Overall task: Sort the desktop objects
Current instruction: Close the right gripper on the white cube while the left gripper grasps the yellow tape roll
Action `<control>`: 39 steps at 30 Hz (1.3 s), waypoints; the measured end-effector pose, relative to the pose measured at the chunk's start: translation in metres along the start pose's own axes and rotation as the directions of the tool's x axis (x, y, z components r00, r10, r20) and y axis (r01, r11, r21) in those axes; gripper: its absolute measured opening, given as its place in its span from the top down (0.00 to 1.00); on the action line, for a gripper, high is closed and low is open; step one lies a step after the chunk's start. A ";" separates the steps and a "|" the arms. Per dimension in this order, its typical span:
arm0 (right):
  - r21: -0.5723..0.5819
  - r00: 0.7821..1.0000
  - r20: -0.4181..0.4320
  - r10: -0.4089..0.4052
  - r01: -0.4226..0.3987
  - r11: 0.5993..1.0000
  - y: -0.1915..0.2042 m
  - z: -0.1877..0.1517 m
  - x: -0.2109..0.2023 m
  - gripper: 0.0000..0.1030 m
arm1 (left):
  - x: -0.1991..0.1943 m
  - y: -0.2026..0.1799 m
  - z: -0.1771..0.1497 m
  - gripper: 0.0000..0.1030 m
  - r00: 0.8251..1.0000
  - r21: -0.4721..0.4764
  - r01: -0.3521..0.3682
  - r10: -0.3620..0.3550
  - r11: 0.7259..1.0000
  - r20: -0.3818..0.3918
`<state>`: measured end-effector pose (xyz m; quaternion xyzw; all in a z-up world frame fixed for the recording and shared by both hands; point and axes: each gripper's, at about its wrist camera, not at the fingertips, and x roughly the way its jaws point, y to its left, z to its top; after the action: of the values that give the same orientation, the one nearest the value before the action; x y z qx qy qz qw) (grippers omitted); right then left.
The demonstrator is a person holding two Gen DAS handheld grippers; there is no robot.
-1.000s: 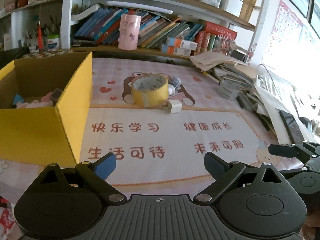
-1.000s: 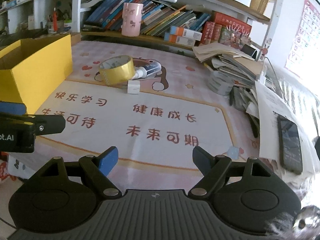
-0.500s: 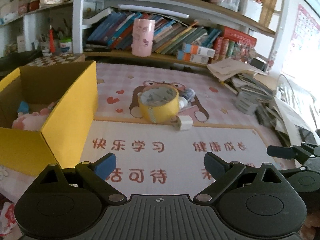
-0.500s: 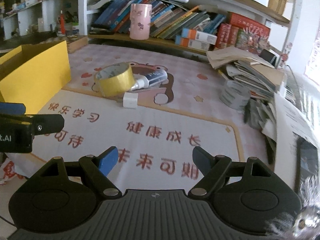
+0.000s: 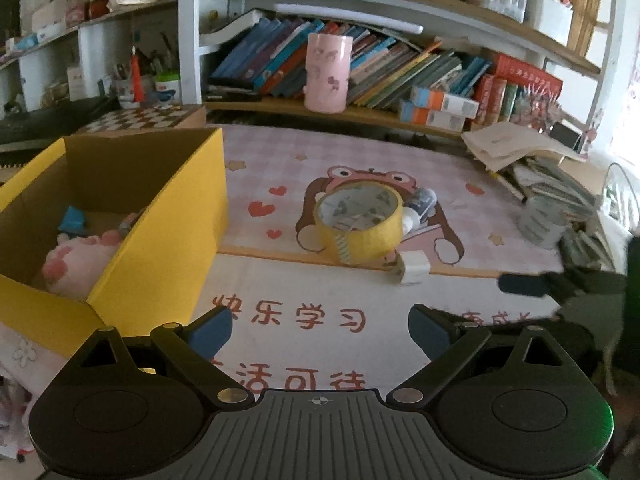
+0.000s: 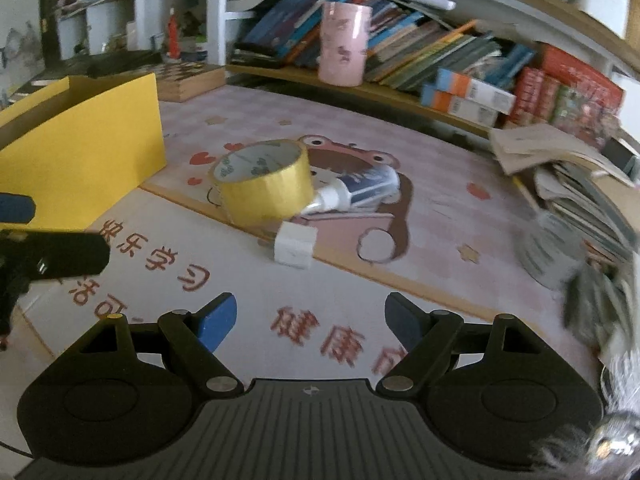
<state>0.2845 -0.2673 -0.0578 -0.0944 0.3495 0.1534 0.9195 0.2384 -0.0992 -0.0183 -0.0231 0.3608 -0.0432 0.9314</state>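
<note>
One tape roll (image 6: 266, 184), one tube (image 6: 356, 192), one eraser (image 6: 295, 245) at twelve o'clock; right claw (image 6: 308, 322) closing on nothing, left claw (image 5: 320, 330) apart.

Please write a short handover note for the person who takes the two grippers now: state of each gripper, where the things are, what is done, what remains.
Left gripper: open, empty.
Right gripper: empty, jaws closing slightly, nothing between them.
Yellow box: on the mat's left; a pink plush and a blue item are inside.
Left on the mat: yellow tape roll, tube behind it, white block in front.
Remaining: probably move these three into the box.
</note>
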 end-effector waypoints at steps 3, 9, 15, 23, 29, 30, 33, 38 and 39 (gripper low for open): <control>-0.026 0.999 -0.004 0.036 -0.036 0.999 -0.001 0.008 0.017 0.25 | 0.003 -0.003 0.002 0.06 1.000 0.007 -0.006 0.006 1.000 -0.014; -0.032 0.997 -0.029 0.070 -0.071 0.997 -0.003 0.021 0.050 0.25 | 0.004 -0.009 0.003 0.06 0.999 0.026 -0.025 0.025 0.999 -0.023; -0.011 0.993 -0.045 0.106 -0.107 0.994 -0.005 0.026 0.071 0.29 | 0.001 -0.008 0.002 0.06 0.998 0.026 -0.058 0.059 0.998 -0.029; -0.013 0.991 0.001 0.136 -0.136 0.991 -0.008 0.027 0.076 0.55 | 0.002 -0.009 0.002 0.06 0.996 0.025 -0.081 0.082 0.996 -0.043; 0.007 0.991 0.013 0.133 -0.133 0.991 -0.017 0.026 0.071 0.58 | 0.005 -0.013 0.006 0.06 0.996 0.013 -0.089 0.089 0.996 -0.021; 0.015 0.991 0.020 0.130 -0.130 0.991 -0.020 0.025 0.068 0.58 | 0.006 -0.013 0.006 0.06 0.996 0.011 -0.089 0.090 0.996 -0.021; 0.043 0.992 0.032 0.122 -0.123 0.991 -0.029 0.023 0.057 0.58 | 0.012 -0.015 0.008 0.06 0.996 0.014 -0.084 0.084 0.996 -0.021; 0.092 0.997 0.043 0.072 -0.075 0.993 -0.049 0.016 0.037 0.58 | 0.031 -0.019 0.018 0.06 0.999 0.001 -0.053 0.053 0.999 -0.005; 0.100 0.998 0.035 0.059 -0.063 0.993 -0.052 0.013 0.033 0.58 | 0.036 -0.020 0.019 0.06 0.999 -0.017 -0.046 0.046 0.999 0.000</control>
<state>0.3341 -0.3054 -0.0669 -0.0347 0.3446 0.1651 0.9235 0.2765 -0.1222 -0.0265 -0.0226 0.3614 -0.0188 0.9319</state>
